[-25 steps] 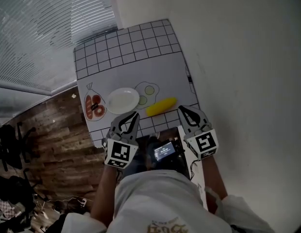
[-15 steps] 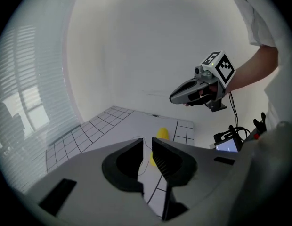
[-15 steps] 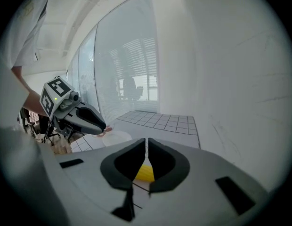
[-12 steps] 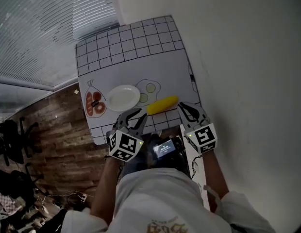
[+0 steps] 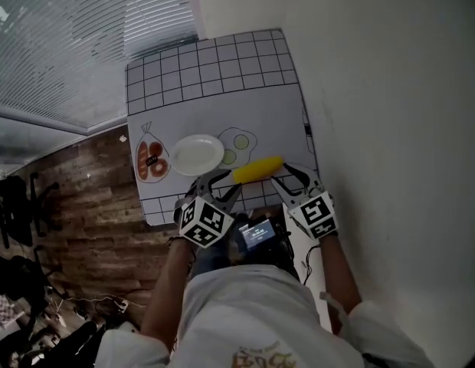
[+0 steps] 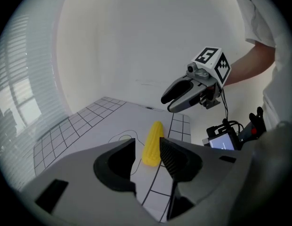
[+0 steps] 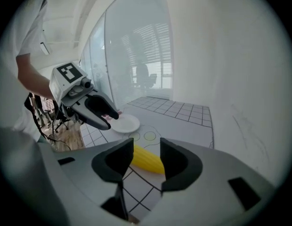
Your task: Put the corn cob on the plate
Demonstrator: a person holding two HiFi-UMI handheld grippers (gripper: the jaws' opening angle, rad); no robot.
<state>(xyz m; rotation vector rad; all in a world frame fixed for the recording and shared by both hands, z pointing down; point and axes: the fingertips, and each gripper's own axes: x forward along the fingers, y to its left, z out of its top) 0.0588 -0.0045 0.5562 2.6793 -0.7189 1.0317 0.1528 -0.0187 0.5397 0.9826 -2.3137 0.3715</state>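
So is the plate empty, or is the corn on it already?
Empty. The white plate has nothing on it; the corn cob lies flat on the mat beside it, not touching it.

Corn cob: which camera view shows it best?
The head view: the whole corn cob lies in plain sight on the gridded mat, beside the plate. The left gripper view shows it closer but end-on and partly hidden; the right gripper view shows only a short stretch.
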